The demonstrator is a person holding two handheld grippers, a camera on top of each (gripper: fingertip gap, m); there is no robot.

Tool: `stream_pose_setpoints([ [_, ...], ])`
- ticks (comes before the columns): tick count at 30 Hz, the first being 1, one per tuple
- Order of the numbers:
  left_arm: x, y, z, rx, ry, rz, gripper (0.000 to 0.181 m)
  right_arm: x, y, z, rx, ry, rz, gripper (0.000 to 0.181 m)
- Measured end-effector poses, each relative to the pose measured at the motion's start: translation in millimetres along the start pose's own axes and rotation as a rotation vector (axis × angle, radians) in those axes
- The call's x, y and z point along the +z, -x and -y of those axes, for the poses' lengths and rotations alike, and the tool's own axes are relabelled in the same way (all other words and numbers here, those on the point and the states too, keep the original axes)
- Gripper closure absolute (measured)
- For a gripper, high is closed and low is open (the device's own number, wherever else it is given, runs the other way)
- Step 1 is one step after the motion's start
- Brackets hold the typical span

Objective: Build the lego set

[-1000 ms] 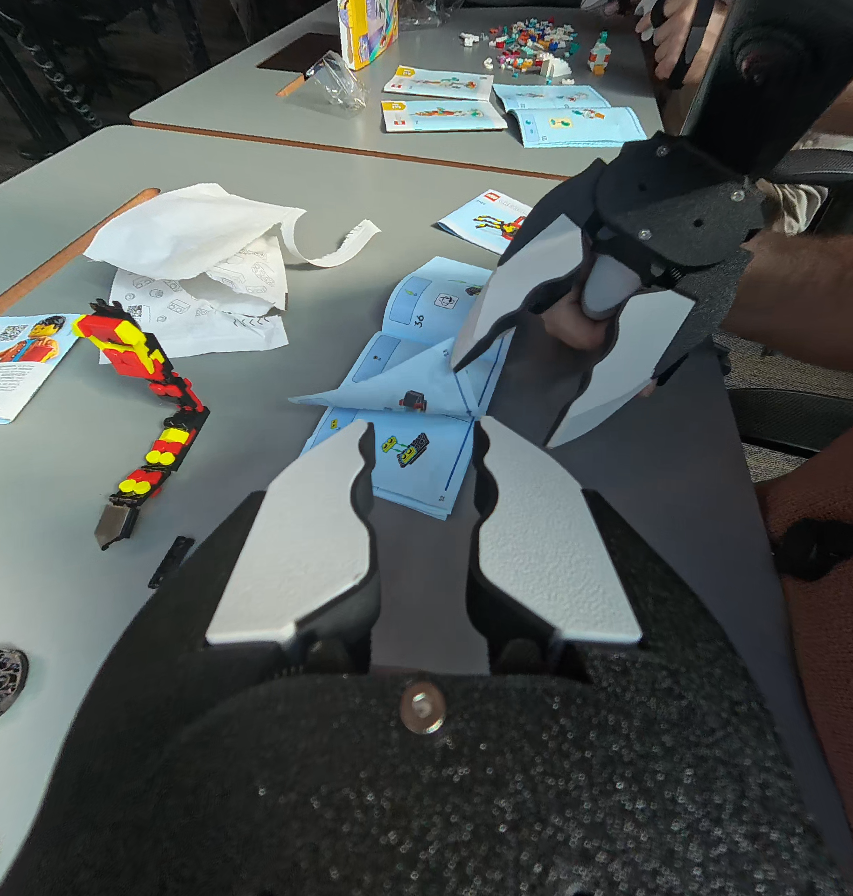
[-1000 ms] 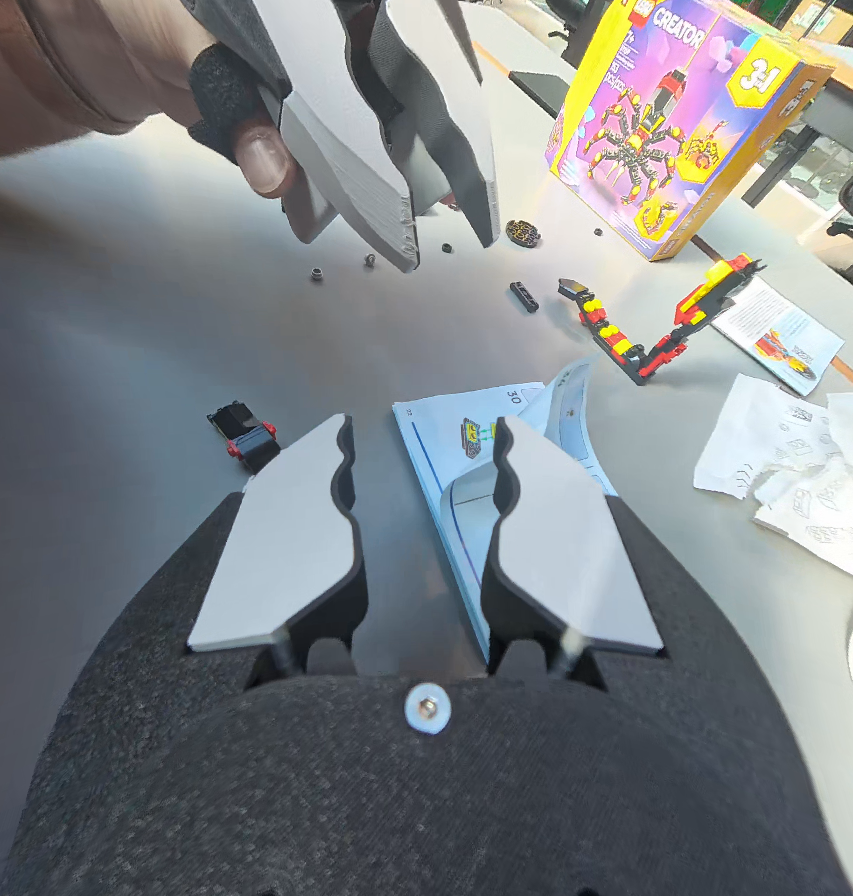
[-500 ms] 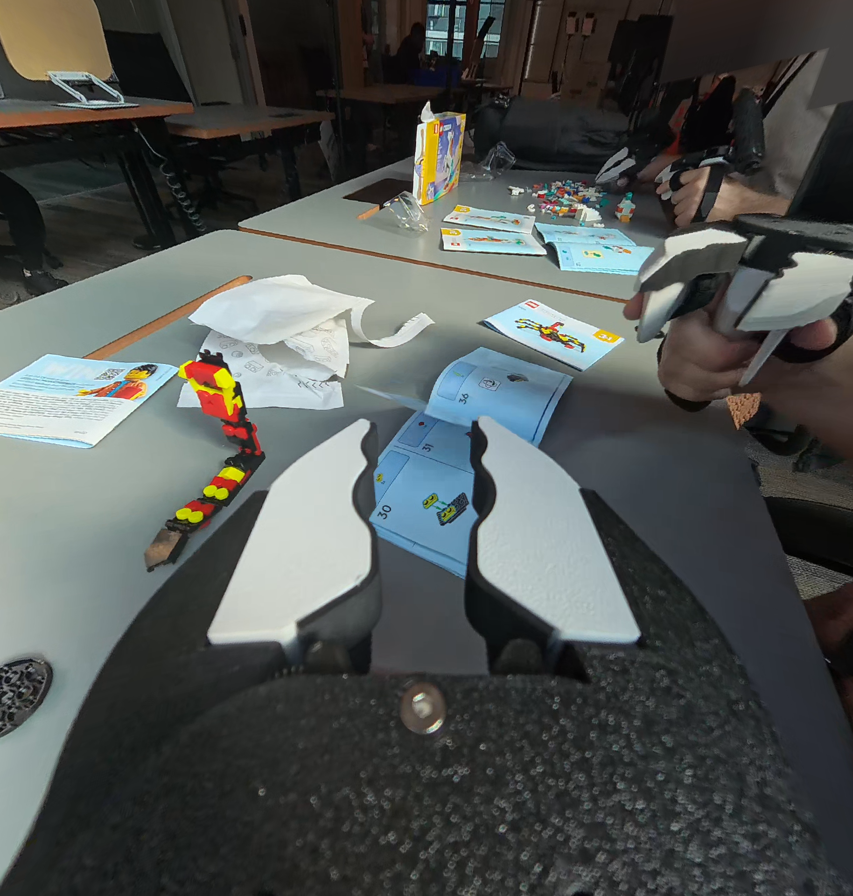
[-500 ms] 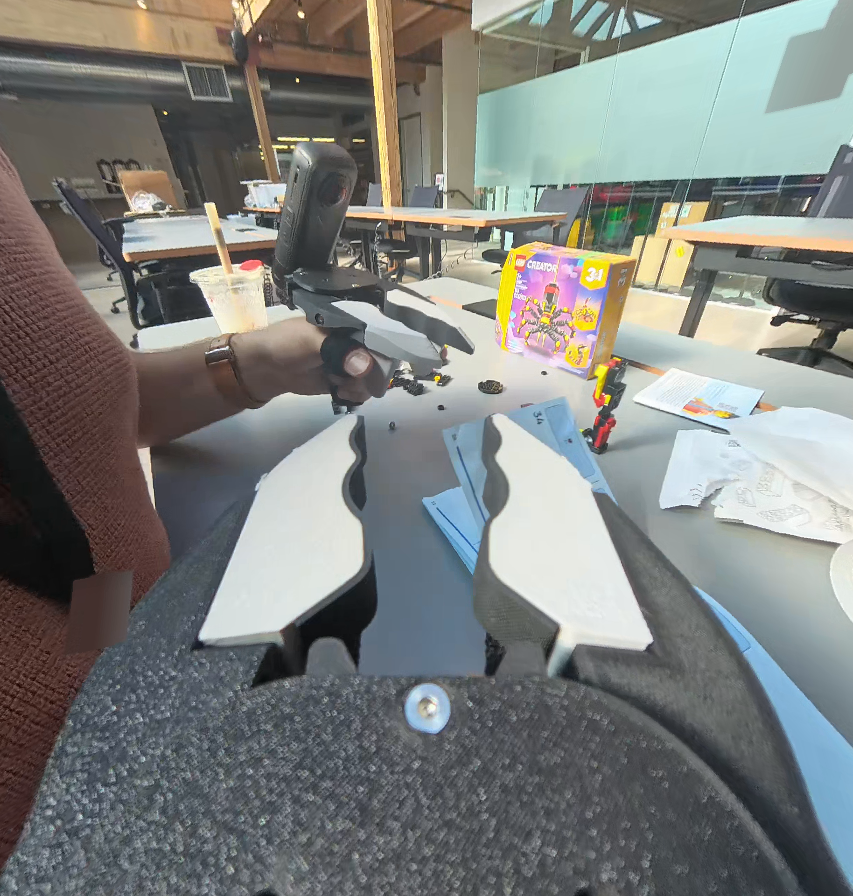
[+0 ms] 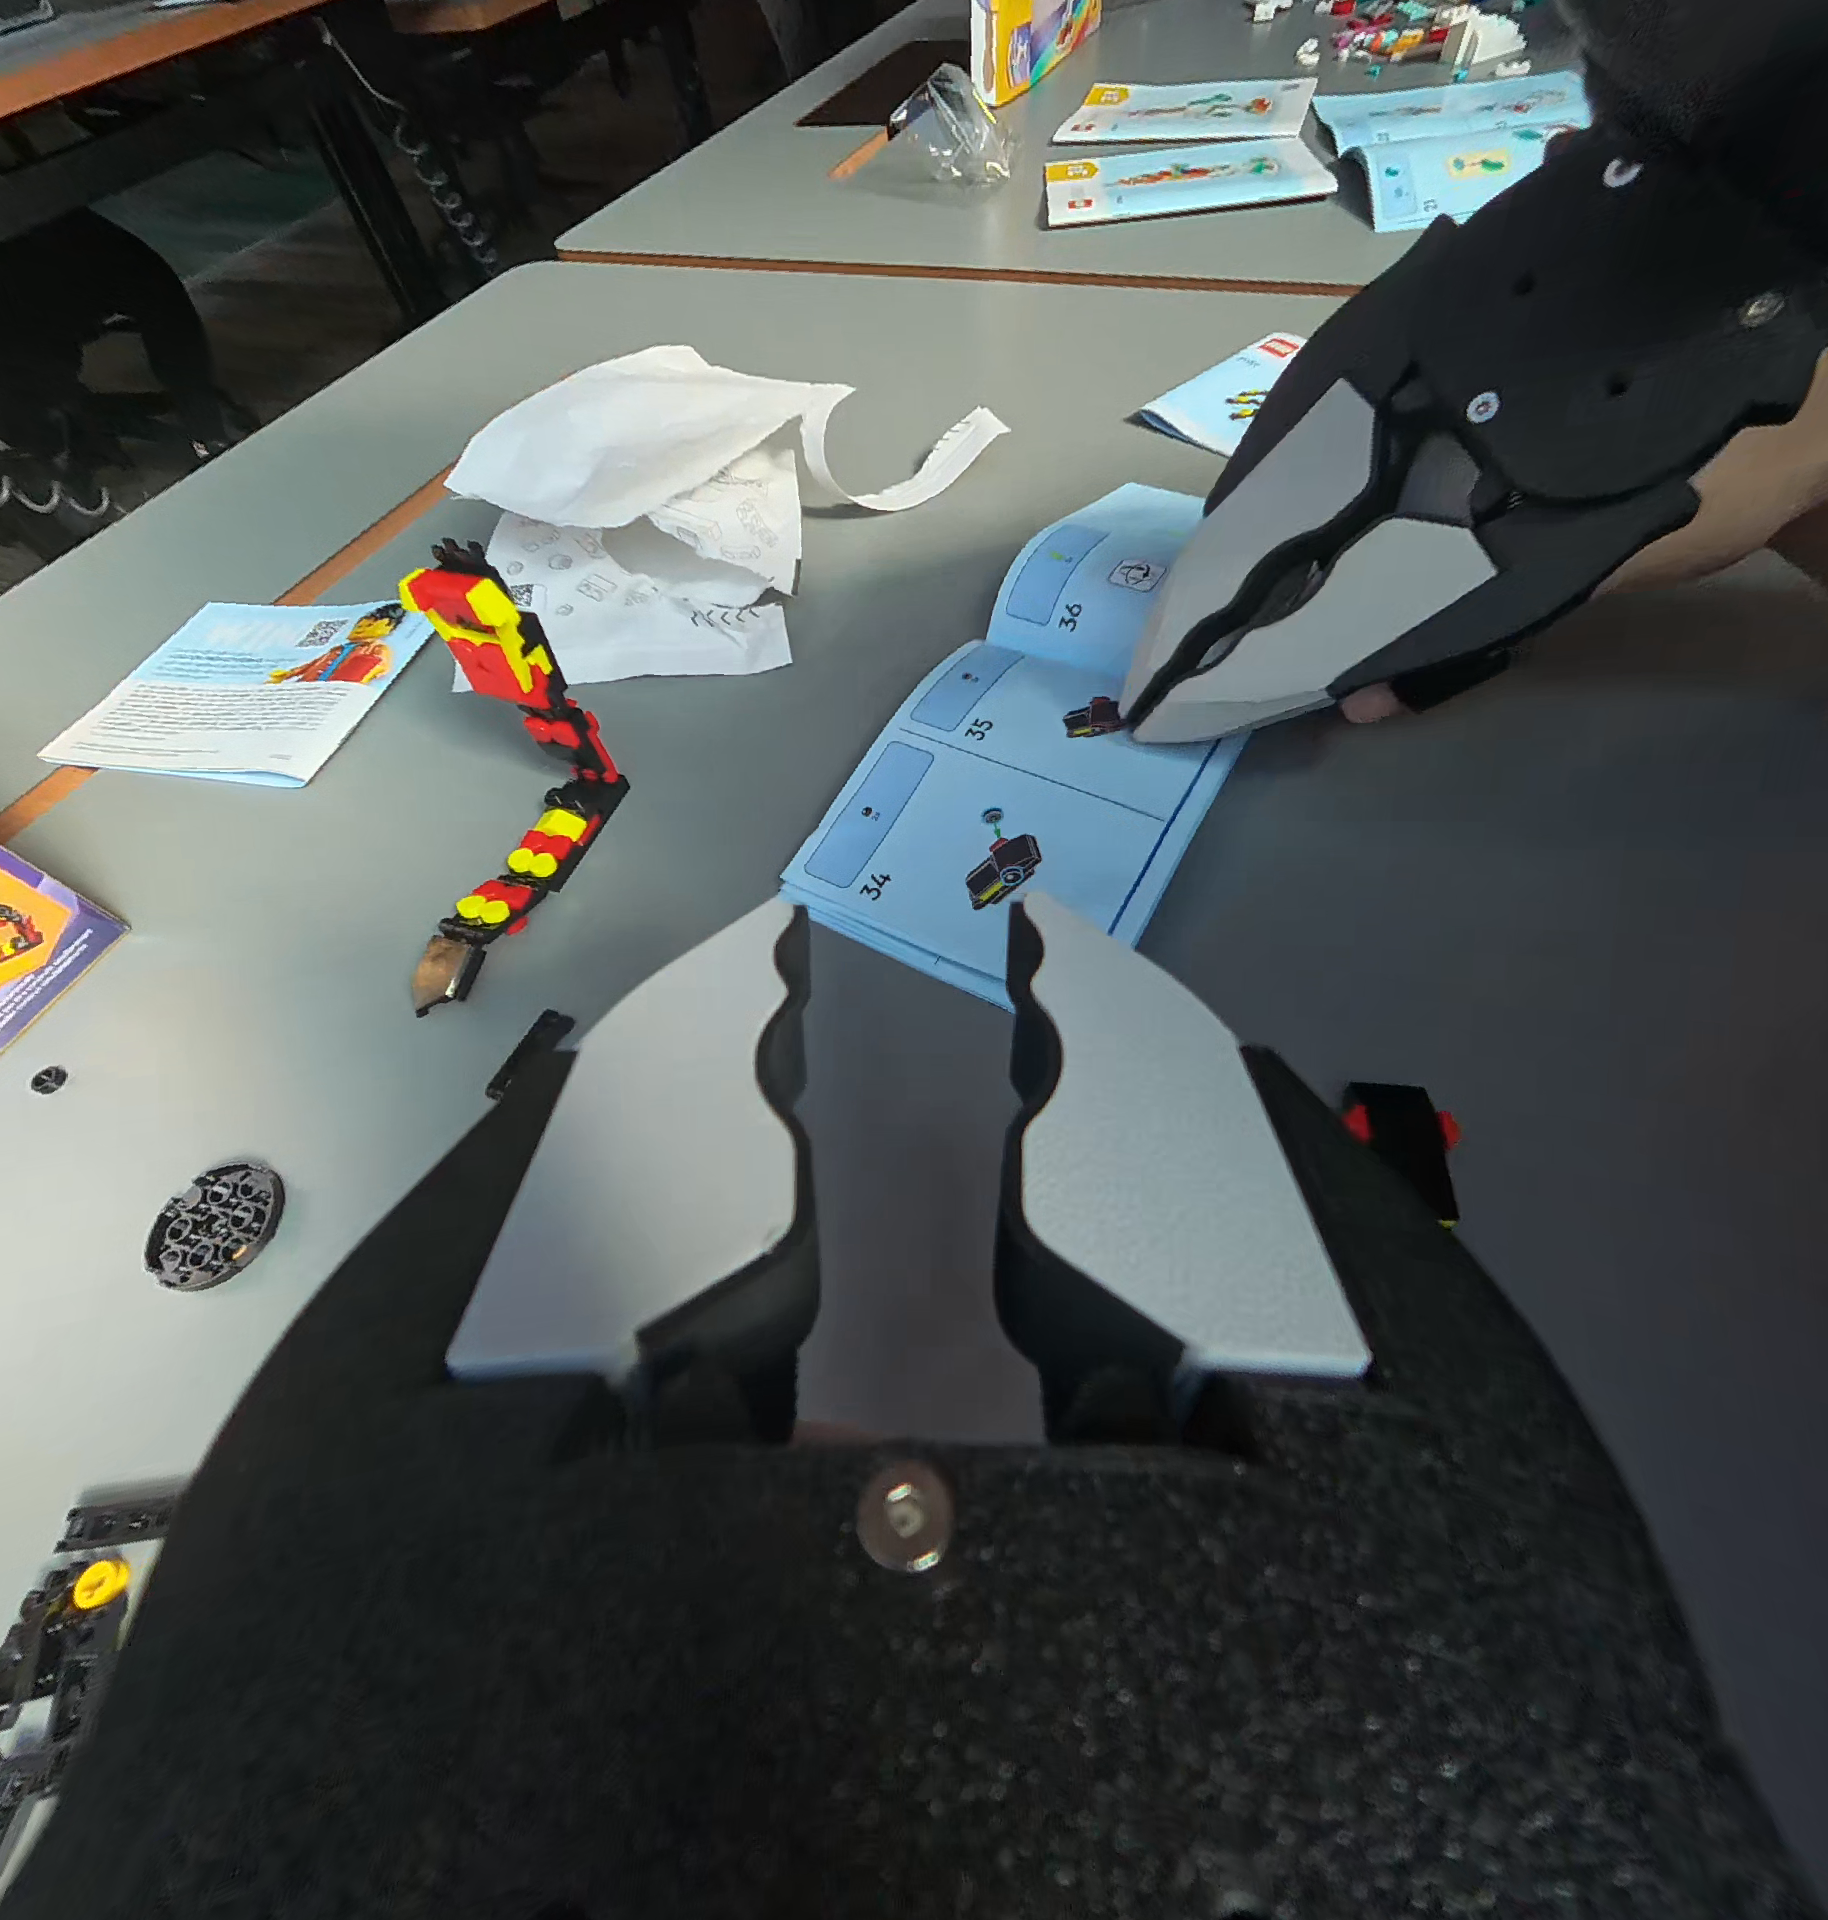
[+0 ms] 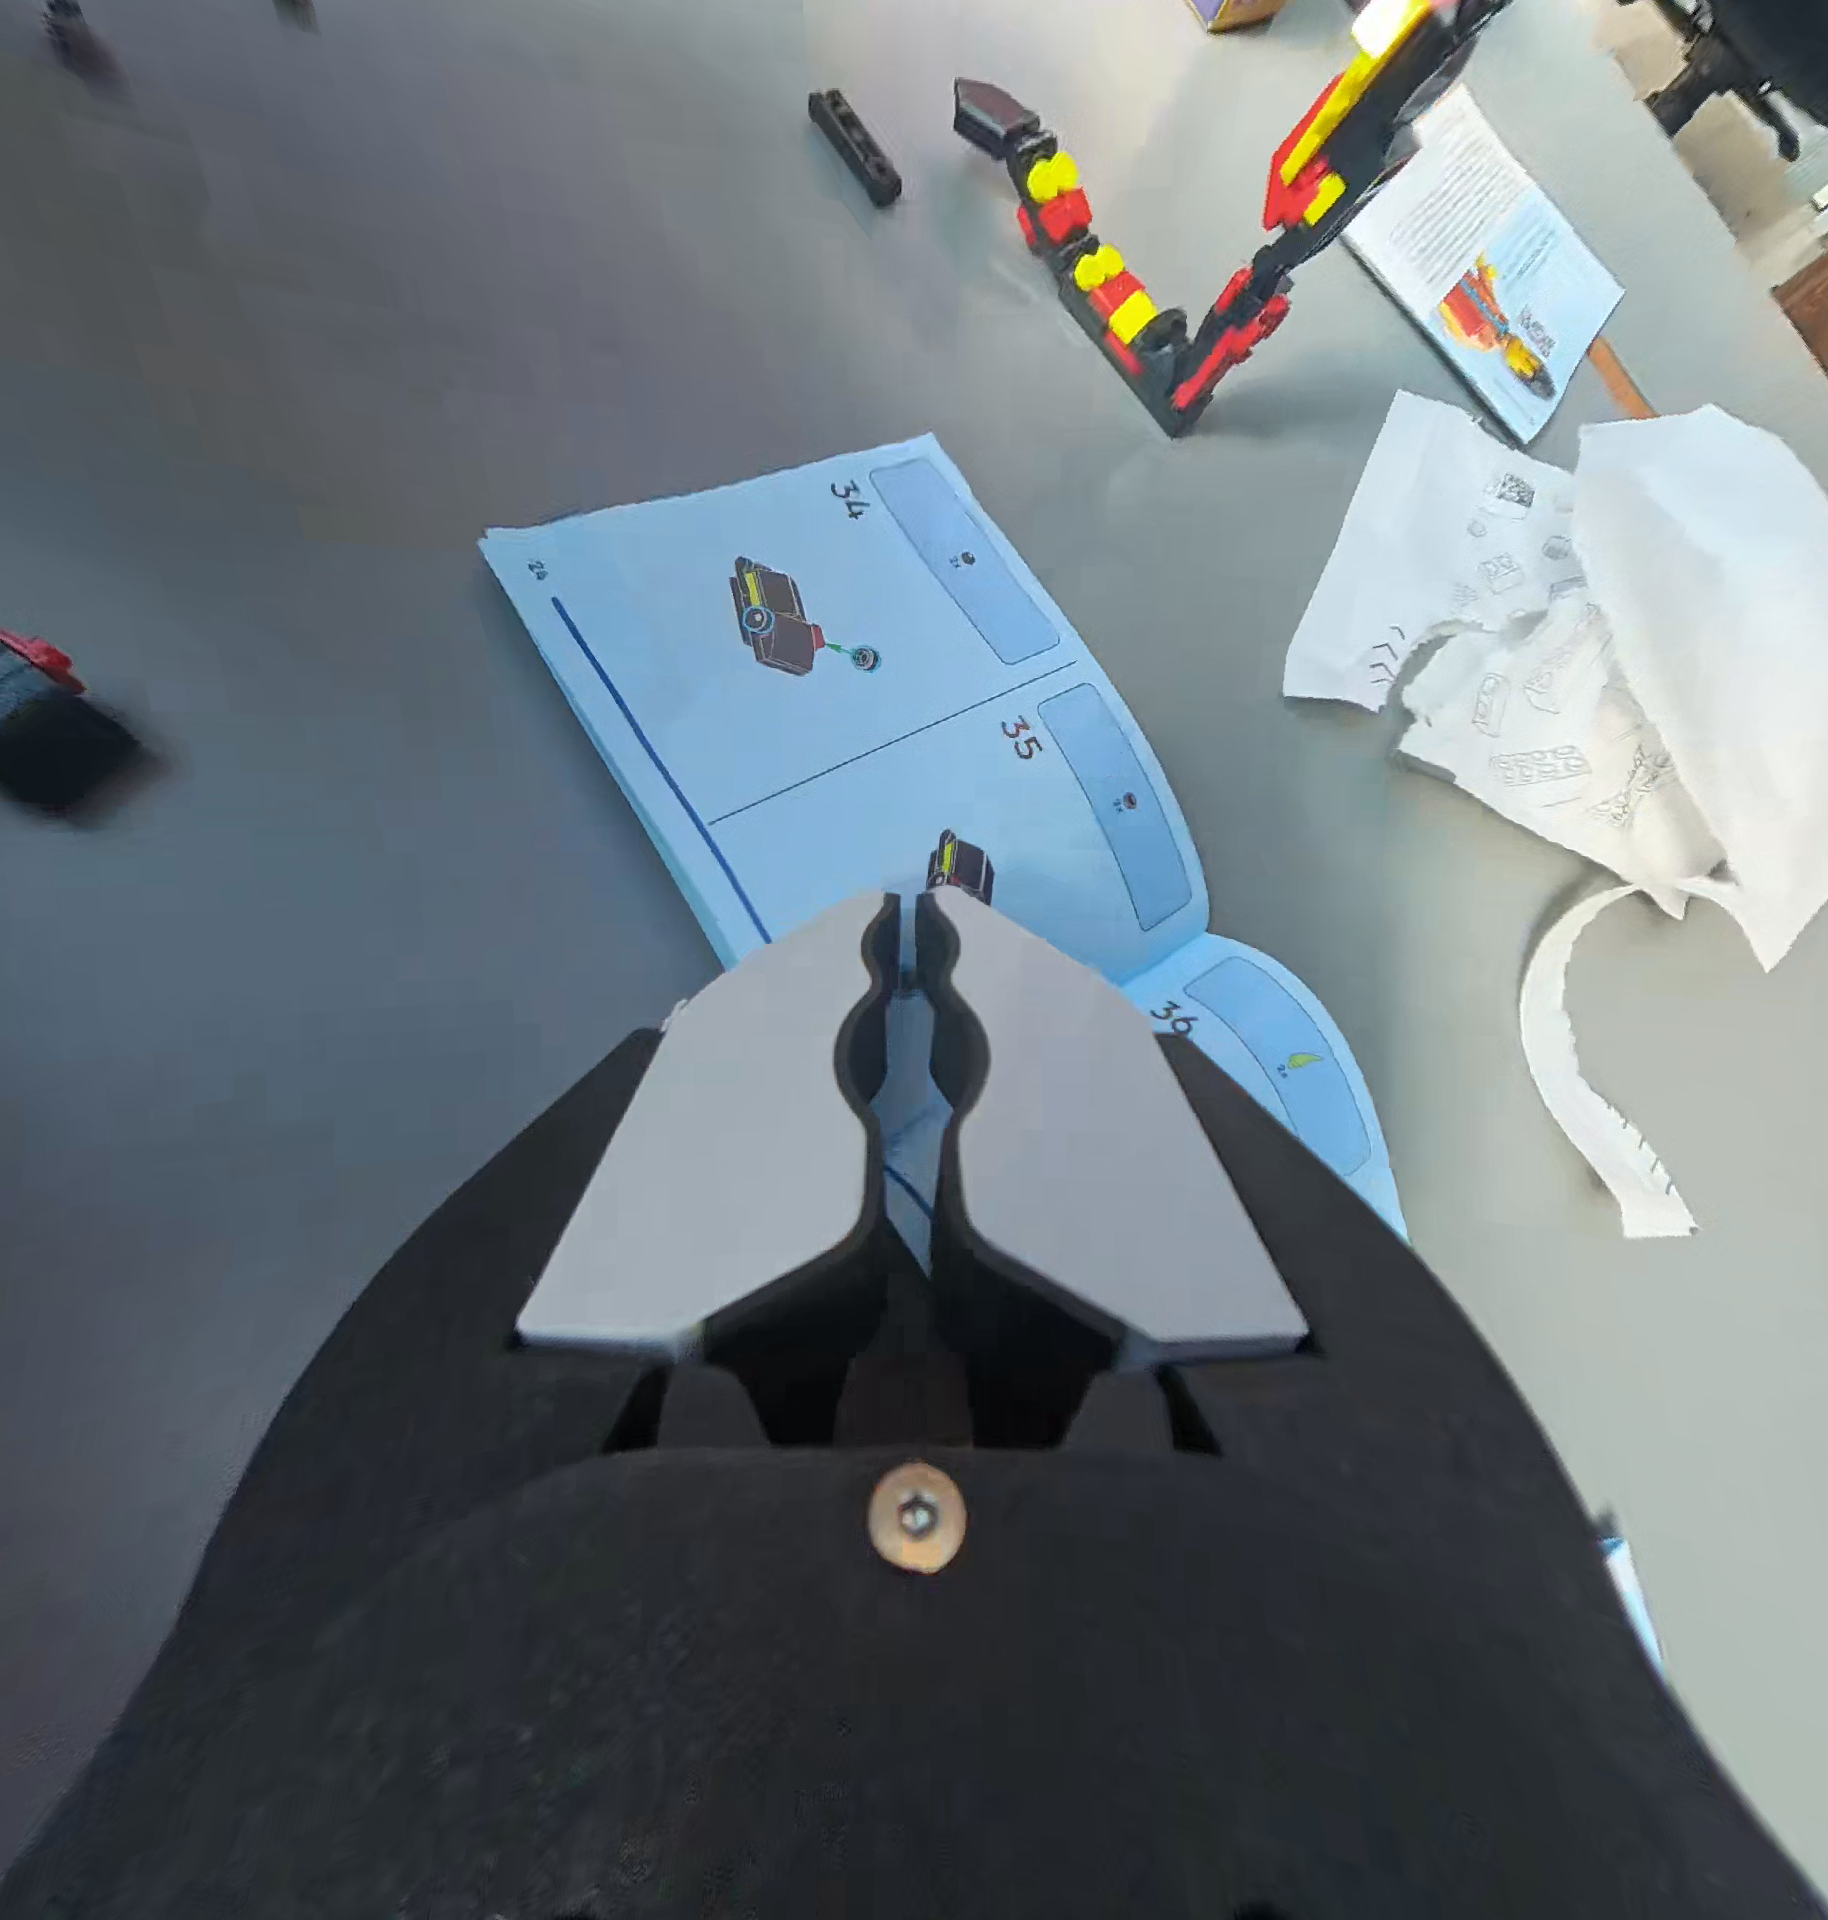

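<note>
1. The right gripper (image 6: 908, 906) rests its tips on the open blue instruction booklet (image 6: 837, 665), fingers almost closed with nothing between them.
2. The left gripper (image 5: 908, 925) hovers over the grey bench (image 5: 266, 935), fingers spread and empty.
3. The red-yellow-black lego build (image 5: 531, 758) lies left of the booklet, near crumpled white paper (image 5: 661, 468).
4. A small black-red piece (image 5: 1403, 1127) sits just right of the left gripper.

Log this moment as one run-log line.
right gripper: shut, tips on open light-blue instruction booklet | left gripper: open, empty, above grey table | red-yellow-black brick assembly: untouched
</note>
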State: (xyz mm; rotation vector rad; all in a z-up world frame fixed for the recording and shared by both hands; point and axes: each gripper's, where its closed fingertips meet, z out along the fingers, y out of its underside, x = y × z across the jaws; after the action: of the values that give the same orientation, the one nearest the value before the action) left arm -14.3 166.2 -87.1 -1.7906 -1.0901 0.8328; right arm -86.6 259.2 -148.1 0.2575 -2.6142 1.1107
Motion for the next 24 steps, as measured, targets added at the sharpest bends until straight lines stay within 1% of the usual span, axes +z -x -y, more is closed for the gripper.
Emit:
stream_pose_setpoints([
  [1, 0, 0, -2, -0.003, 0.005, -0.003, 0.145, 6, 2, -7, -0.015, 0.048, 0.014, 0.180],
  [2, -1, 1, -3, -0.007, 0.006, 0.001, 0.145, 11, 4, -12, -0.022, 0.081, 0.025, 0.180],
  [3, -4, 4, -2, -0.011, 0.001, 0.009, 0.145, 13, 4, -10, -0.014, 0.069, 0.024, 0.180],
  [5, -15, 11, 1, -0.020, -0.021, 0.034, 0.145, 6, -3, -3, 0.033, 0.026, 0.009, 0.173],
  [7, -29, 18, 5, -0.031, -0.040, 0.058, 0.145, -14, -13, 13, 0.076, -0.089, -0.001, 0.170],
  [9, -45, 22, 3, -0.039, -0.044, 0.075, 0.145, -37, -16, 24, 0.123, -0.199, 0.036, 0.164],
  [12, -72, 31, -6, -0.032, -0.028, 0.151, 0.145, -62, -7, 32, 0.122, -0.325, 0.116, 0.164],
  [14, -92, 35, -16, -0.034, -0.010, 0.212, 0.145, -65, -1, 30, 0.114, -0.326, 0.136, 0.166],
  [16, -112, 32, -30, -0.064, 0.016, 0.248, 0.146, -64, 1, 34, 0.076, -0.330, 0.119, 0.166],
  [18, -129, 24, -45, -0.094, 0.028, 0.266, 0.146, -65, 2, 52, 0.045, -0.401, 0.117, 0.166],
  [21, -150, 11, -71, -0.147, 0.041, 0.316, 0.146, -65, 3, 96, 0.068, -0.547, 0.166, 0.168],
  [24, -168, 6, -91, -0.196, 0.049, 0.393, 0.146, -45, 2, 136, 0.031, -0.578, 0.174, 0.175],
])
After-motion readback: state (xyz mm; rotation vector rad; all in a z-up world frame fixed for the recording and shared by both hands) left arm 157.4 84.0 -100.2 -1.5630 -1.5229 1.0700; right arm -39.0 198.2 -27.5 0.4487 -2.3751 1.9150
